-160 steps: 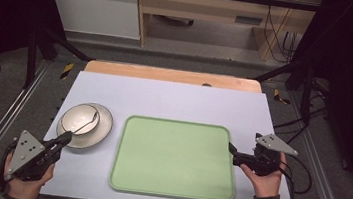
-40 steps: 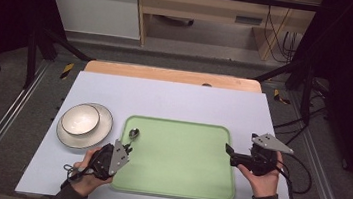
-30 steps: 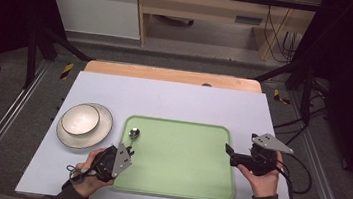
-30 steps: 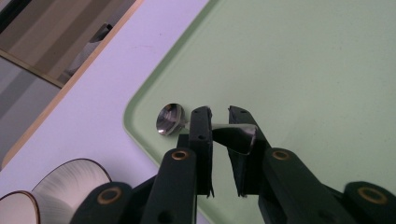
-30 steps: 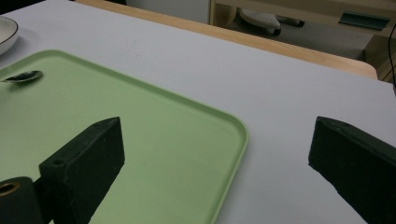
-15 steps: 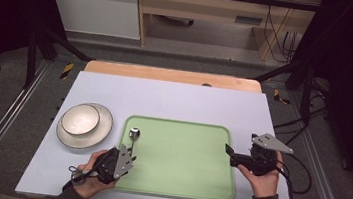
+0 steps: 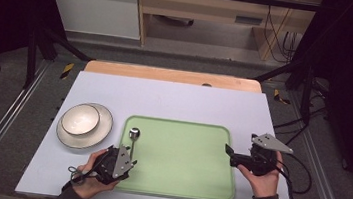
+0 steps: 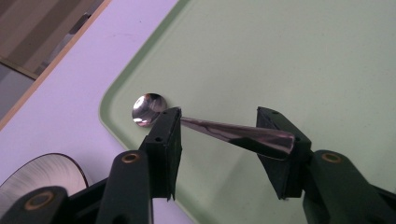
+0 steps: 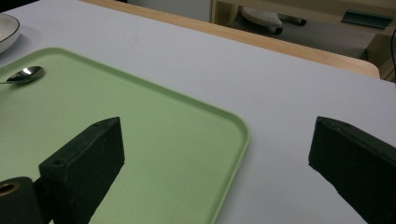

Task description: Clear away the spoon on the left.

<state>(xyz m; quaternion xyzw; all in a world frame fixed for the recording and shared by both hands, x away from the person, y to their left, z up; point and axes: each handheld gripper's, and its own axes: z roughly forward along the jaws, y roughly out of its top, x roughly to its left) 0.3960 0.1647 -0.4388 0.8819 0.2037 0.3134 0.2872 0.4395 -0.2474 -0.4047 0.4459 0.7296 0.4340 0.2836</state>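
A metal spoon [image 7: 134,134] lies on the green tray [image 7: 183,155] near its left rim, bowl end pointing away from the person. My left gripper [image 7: 130,160] hovers low over the tray's near-left corner. In the left gripper view its jaws stand apart on either side of the spoon's handle [image 8: 224,130], and the left gripper [image 8: 218,115] is open. My right gripper [image 7: 228,155] rests at the tray's right rim. It stands open in the right gripper view [image 9: 217,126], with nothing between its jaws. The spoon [image 9: 25,74] shows far off on the tray [image 9: 163,140].
A white bowl [image 7: 79,118] sits on a plate [image 7: 103,127] left of the tray, on the pale table [image 7: 174,99]. The plate's rim [image 8: 42,172] shows beside the left jaw. A wooden strip [image 7: 167,75] runs along the table's far edge.
The left gripper brought the spoon from the bowl to the tray's left side. Over the last second it shifted slightly right; the spoon stayed put. The right gripper has not moved.
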